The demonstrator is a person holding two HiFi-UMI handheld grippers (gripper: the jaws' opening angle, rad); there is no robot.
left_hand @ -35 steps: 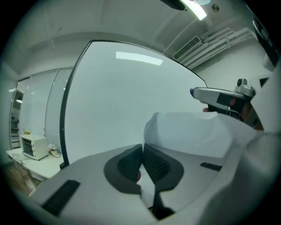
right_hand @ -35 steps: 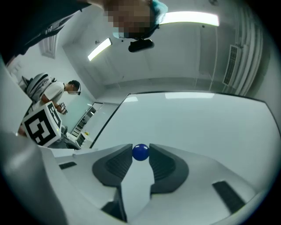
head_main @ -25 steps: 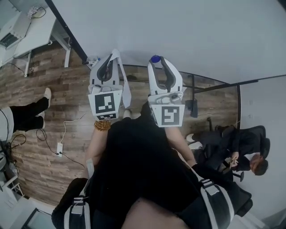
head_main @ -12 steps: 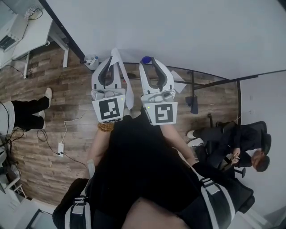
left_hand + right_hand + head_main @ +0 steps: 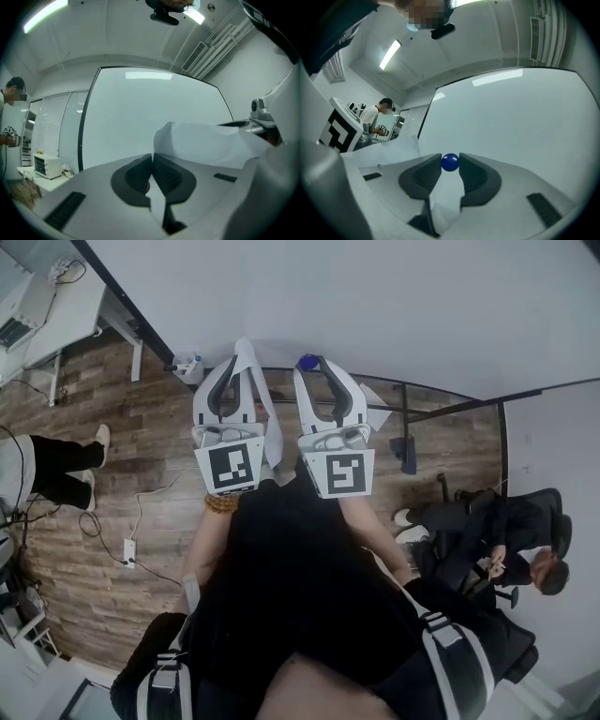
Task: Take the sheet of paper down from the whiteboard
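Note:
The white sheet of paper (image 5: 268, 424) hangs off the whiteboard (image 5: 394, 306), pinched at its top edge in my left gripper (image 5: 236, 359), which is shut on it. In the left gripper view the paper (image 5: 206, 143) curls away to the right of the closed left gripper (image 5: 152, 161). My right gripper (image 5: 309, 367) points at the board beside it, shut on a round blue magnet (image 5: 307, 362). In the right gripper view the magnet (image 5: 450, 162) sits between the pads of that gripper (image 5: 450, 168), with part of the paper (image 5: 396, 150) at the left.
The whiteboard's dark frame and stand (image 5: 405, 437) reach the wooden floor below. A person sits on a chair (image 5: 506, 549) at the right, and another's legs (image 5: 56, 474) show at the left. A desk (image 5: 66, 306) stands at the far left, with a power strip (image 5: 127, 549) on the floor.
The two grippers have drawn a little closer together in front of the board. The left one still holds the paper and the right one the blue magnet.

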